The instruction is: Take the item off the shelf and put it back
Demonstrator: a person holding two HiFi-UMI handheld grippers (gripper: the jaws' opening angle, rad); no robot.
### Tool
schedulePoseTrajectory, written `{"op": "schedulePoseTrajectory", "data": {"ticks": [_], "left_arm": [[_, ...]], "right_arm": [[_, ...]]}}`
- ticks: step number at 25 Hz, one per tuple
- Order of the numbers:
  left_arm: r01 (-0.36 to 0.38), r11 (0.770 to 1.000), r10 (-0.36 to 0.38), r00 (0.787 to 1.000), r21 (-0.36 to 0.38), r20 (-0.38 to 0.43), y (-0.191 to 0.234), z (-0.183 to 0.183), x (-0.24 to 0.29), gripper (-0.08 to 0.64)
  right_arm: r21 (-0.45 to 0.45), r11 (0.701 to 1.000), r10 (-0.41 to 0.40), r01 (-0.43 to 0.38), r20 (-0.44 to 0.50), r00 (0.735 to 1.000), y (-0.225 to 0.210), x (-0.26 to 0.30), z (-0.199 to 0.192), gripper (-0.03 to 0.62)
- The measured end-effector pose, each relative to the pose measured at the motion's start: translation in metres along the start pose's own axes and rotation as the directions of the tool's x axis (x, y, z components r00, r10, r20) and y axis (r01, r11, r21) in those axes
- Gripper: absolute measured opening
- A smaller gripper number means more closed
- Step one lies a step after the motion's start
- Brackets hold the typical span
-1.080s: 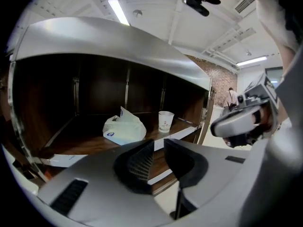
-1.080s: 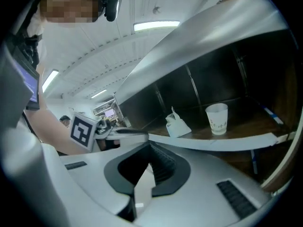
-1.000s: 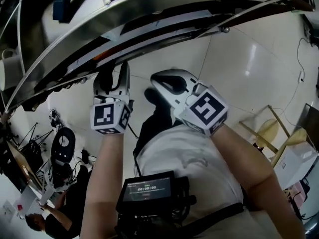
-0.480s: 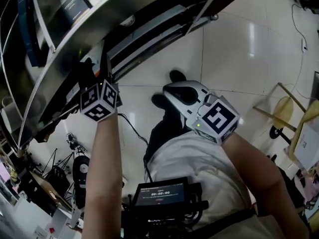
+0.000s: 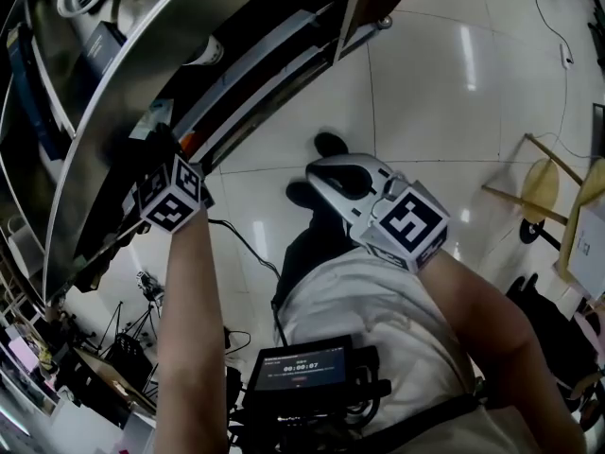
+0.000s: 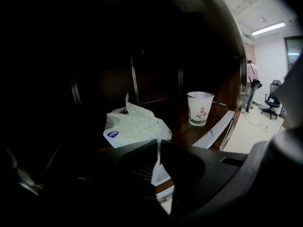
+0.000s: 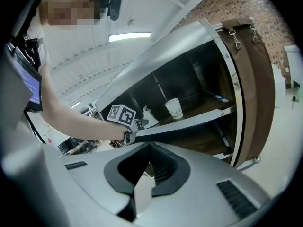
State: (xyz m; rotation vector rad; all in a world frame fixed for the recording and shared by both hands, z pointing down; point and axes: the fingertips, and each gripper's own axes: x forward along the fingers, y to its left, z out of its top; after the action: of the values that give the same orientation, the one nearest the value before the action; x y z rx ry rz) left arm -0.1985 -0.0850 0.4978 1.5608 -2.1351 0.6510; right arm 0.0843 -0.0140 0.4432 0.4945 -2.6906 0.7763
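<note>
A pale tissue pack (image 6: 132, 126) with a blue label lies on a dark wooden shelf (image 6: 189, 134), and a white paper cup (image 6: 199, 109) stands behind it to the right. My left gripper (image 6: 157, 148) reaches into this shelf. Its jaws are closing to a thin slit with the pack's near edge between them. In the head view only its marker cube (image 5: 170, 197) shows, at the shelf's metal rim (image 5: 113, 93). The right gripper view shows the same cup (image 7: 173, 109) and pack (image 7: 147, 119). My right gripper (image 5: 321, 168) is shut and empty, held in front of my torso.
A brown side panel (image 7: 253, 79) closes the shelf's right end. Higher shelves hold boxes (image 5: 95, 36). Below are a tiled floor, my shoes (image 5: 326, 145) and a yellow chair (image 5: 529, 220). A small screen (image 5: 302, 372) sits on my chest. Far off stand a person (image 6: 252, 86) and an office chair (image 6: 272, 100).
My left gripper has risen up and to the left, from below the shelf rim into the shelf. The right gripper has barely moved.
</note>
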Motion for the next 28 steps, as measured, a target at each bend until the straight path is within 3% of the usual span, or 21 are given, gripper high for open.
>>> {"op": "schedulePoseTrajectory", "data": {"ticks": [13, 22, 24, 25, 27, 28], "left_arm": [[0.088, 0.995, -0.09, 0.995, 0.05, 0.031, -0.012, 0.003, -0.033, 0.021], [0.236, 0.97, -0.24, 0.969, 0.061, 0.057, -0.033, -0.006, -0.086, 0.021], [0.202, 0.973, -0.204, 0.979, 0.113, 0.003, -0.022, -0.009, -0.102, 0.021], [0.145, 0.972, -0.134, 0.989, 0.184, -0.069, -0.007, -0.012, -0.114, 0.021], [0.059, 0.946, 0.001, 0.983, 0.32, -0.185, 0.02, -0.017, -0.136, 0.021], [0.072, 0.945, -0.013, 0.983, 0.318, -0.183, 0.021, -0.017, -0.142, 0.021]], "right_arm": [[-0.036, 0.999, 0.04, -0.04, 0.018, 0.999, 0.009, 0.017, 0.017, 0.008], [-0.076, 0.993, 0.086, -0.085, 0.009, 0.996, 0.021, 0.033, 0.033, 0.008], [-0.089, 0.991, 0.096, -0.095, 0.003, 0.995, 0.023, 0.038, 0.037, 0.008], [-0.095, 0.99, 0.102, -0.102, -0.001, 0.995, 0.024, 0.041, 0.039, 0.008], [-0.109, 0.987, 0.117, -0.117, -0.011, 0.993, 0.027, 0.046, 0.043, 0.008], [-0.117, 0.985, 0.127, -0.128, -0.015, 0.992, 0.03, 0.049, 0.045, 0.008]]}}
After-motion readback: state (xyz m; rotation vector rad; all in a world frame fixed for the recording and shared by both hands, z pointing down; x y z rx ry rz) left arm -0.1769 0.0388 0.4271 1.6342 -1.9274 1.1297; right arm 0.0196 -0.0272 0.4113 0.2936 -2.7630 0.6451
